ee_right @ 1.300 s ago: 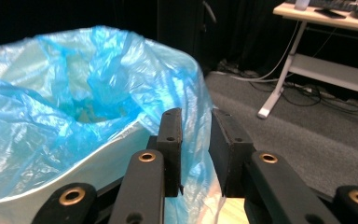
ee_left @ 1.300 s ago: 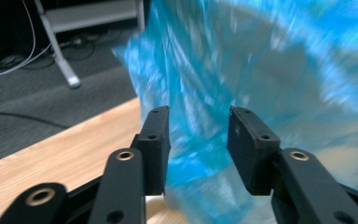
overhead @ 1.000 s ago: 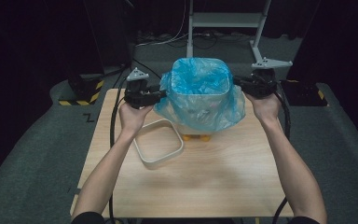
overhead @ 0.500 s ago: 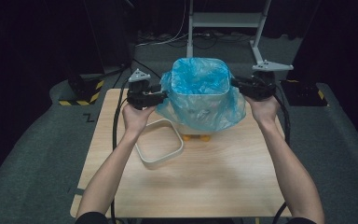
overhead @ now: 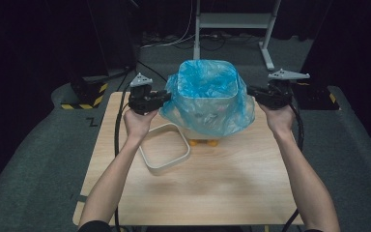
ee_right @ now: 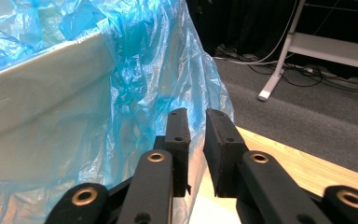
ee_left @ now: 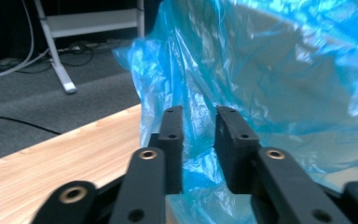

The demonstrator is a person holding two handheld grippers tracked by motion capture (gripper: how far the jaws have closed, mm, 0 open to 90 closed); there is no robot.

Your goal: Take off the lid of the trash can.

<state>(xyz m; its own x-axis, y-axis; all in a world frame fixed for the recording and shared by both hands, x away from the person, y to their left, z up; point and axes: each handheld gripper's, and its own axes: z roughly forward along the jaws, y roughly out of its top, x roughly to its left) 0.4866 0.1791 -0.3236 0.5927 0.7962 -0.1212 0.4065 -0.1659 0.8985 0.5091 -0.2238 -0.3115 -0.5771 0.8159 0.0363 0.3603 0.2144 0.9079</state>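
Observation:
A white bin [overhead: 207, 123] lined with a blue plastic bag [overhead: 207, 92] stands at the far middle of the wooden table [overhead: 212, 193]. The bag's skirt hangs over the rim on all sides. My left gripper [overhead: 166, 96] is at the bin's left side. Its jaws have just been closing and stand a little apart, with a fold of the blue bag [ee_left: 279, 84] in the gap of this gripper [ee_left: 199, 116]. My right gripper [overhead: 250, 91] is at the bin's right side. Its jaws [ee_right: 196, 119] have also just been closing to a narrow gap beside the bag's hanging edge [ee_right: 144, 70].
A white square ring [overhead: 164, 147] lies flat on the table, left of and in front of the bin. Orange feet [overhead: 204, 143] show under the bin. Behind the table stand a metal frame [overhead: 232, 21] and a black-and-yellow striped base [overhead: 84, 99] on the grey floor.
The right gripper has come down slightly beside the bin. The left hand has stayed where it was. Bin, bag and white ring have not moved.

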